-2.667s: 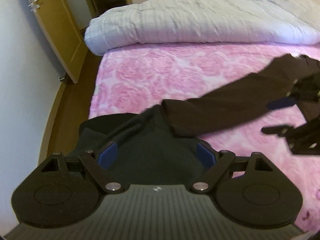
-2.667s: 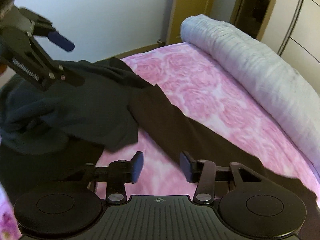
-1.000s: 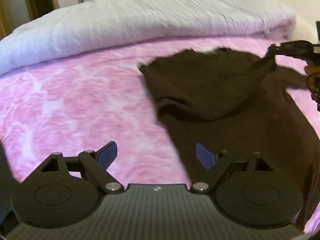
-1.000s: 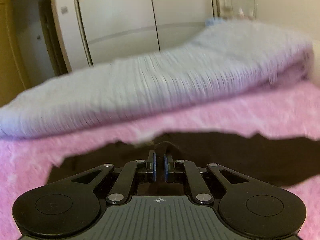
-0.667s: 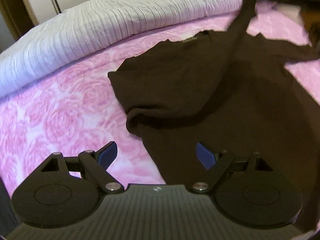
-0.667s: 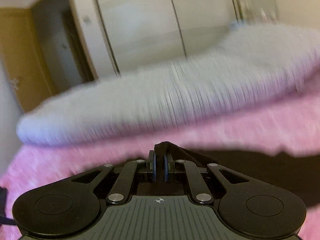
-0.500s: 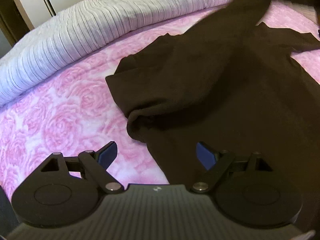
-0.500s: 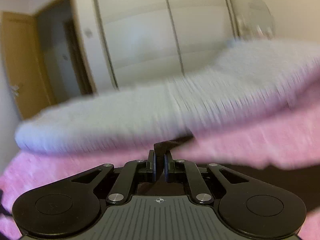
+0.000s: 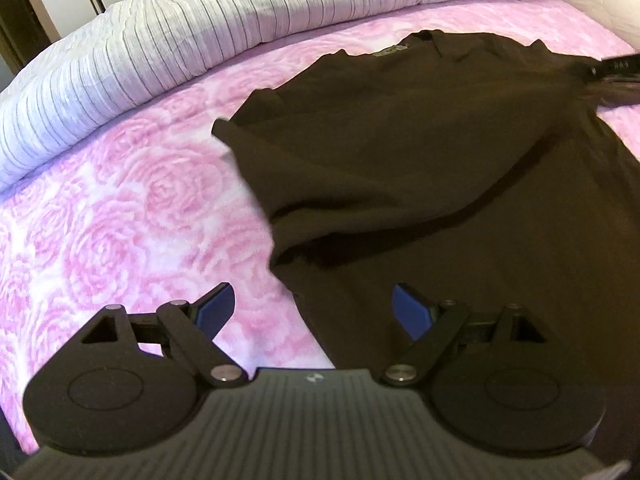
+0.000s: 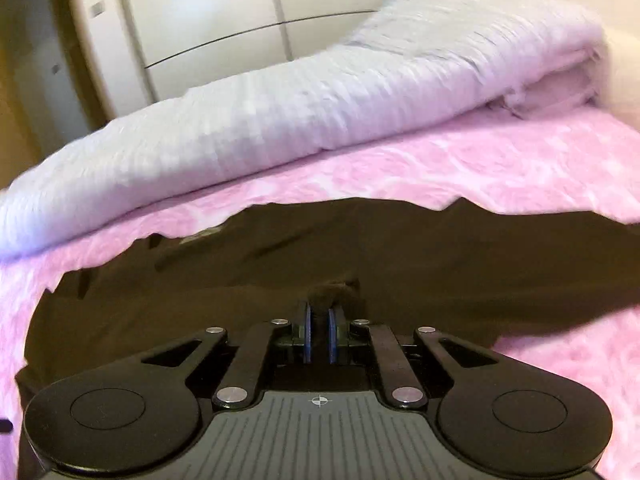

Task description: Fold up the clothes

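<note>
A dark brown long-sleeved top (image 9: 420, 168) lies spread on the pink rose-patterned bed sheet (image 9: 132, 208), collar toward the rolled duvet. One sleeve is folded across its chest. My left gripper (image 9: 312, 312) hovers open over the garment's left edge, nothing between its blue pads. My right gripper (image 10: 319, 334) is shut on a pinch of the brown fabric (image 10: 332, 294), low over the top (image 10: 280, 264). In the left wrist view, the right gripper (image 9: 612, 70) shows at the far right edge, over the garment's right shoulder.
A rolled white-grey striped duvet (image 9: 200, 28) runs along the far side of the bed. White wardrobe doors (image 10: 248, 12) stand behind it. A doorway (image 10: 36, 80) shows at the far left. Bare pink sheet lies left of the garment.
The right gripper has carried the sleeve over and lowered it onto the top's chest. The left gripper stayed open and shifted slightly closer to the garment.
</note>
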### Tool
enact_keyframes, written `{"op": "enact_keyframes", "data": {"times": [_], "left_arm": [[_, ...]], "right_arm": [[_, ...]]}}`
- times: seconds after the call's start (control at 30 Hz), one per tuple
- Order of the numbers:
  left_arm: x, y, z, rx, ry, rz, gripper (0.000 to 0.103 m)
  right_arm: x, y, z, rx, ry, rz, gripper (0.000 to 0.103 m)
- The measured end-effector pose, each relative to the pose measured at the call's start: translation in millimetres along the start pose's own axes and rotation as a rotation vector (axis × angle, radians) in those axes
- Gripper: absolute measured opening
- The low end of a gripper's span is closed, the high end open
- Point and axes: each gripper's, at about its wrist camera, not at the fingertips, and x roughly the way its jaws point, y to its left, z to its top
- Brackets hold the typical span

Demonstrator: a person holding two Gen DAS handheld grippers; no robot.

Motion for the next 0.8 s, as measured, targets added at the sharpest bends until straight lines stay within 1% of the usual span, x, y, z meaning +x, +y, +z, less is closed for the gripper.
{"op": "enact_keyframes", "data": {"times": [0.1,0.13,0.17,0.2,0.23,0.27,0.3,0.33,0.37,0.4,0.43,0.5,0.53,0.6,0.67,0.7,0.8], "left_arm": [[9,0,3,0.023,-0.003,0.017,0.083],[12,0,4,0.032,-0.006,0.025,0.083],[16,-1,4,0.043,-0.009,0.035,0.082],[19,-1,5,0.055,-0.012,0.044,0.081],[22,-1,5,0.07,-0.015,0.051,0.078],[26,-1,4,0.087,-0.017,0.059,0.075],[29,-2,4,0.102,-0.02,0.067,0.069],[32,-2,4,0.109,-0.027,0.074,0.062],[33,-1,4,0.105,-0.037,0.074,0.059],[34,0,3,0.095,-0.046,0.07,0.048],[35,2,3,0.083,-0.059,0.064,0.031],[33,2,1,0.061,-0.098,0.061,0.015],[31,2,-1,0.038,-0.119,0.061,0.011],[28,1,-8,-0.009,-0.142,0.069,0.008],[26,1,-16,-0.05,-0.159,0.081,0.008],[26,1,-20,-0.07,-0.165,0.085,0.007],[28,0,-27,-0.114,-0.186,0.09,0.007]], "right_arm": [[11,-9,-3,0.014,0.064,-0.016,0.007],[12,-8,-3,0.013,0.072,-0.033,0.01],[7,-4,-2,0.003,0.058,-0.068,0.02],[2,1,-1,-0.006,0.045,-0.103,0.026],[-2,6,-1,-0.016,0.031,-0.138,0.036],[-7,11,0,-0.026,0.018,-0.173,0.038],[-12,16,1,-0.036,0.004,-0.207,0.038],[-16,22,1,-0.045,-0.005,-0.224,0.039],[-18,31,1,-0.05,-0.009,-0.213,0.039],[-20,40,1,-0.062,-0.011,-0.198,0.039],[-21,51,1,-0.082,-0.009,-0.172,0.04],[-17,76,5,-0.125,0.004,-0.096,0.04],[-12,90,7,-0.152,0.019,-0.034,0.041],[-1,119,12,-0.205,0.048,0.09,0.041],[15,160,19,-0.297,0.078,0.241,0.041],[24,185,23,-0.348,0.094,0.313,0.041],[51,275,31,-0.493,0.155,0.477,0.042]]}}
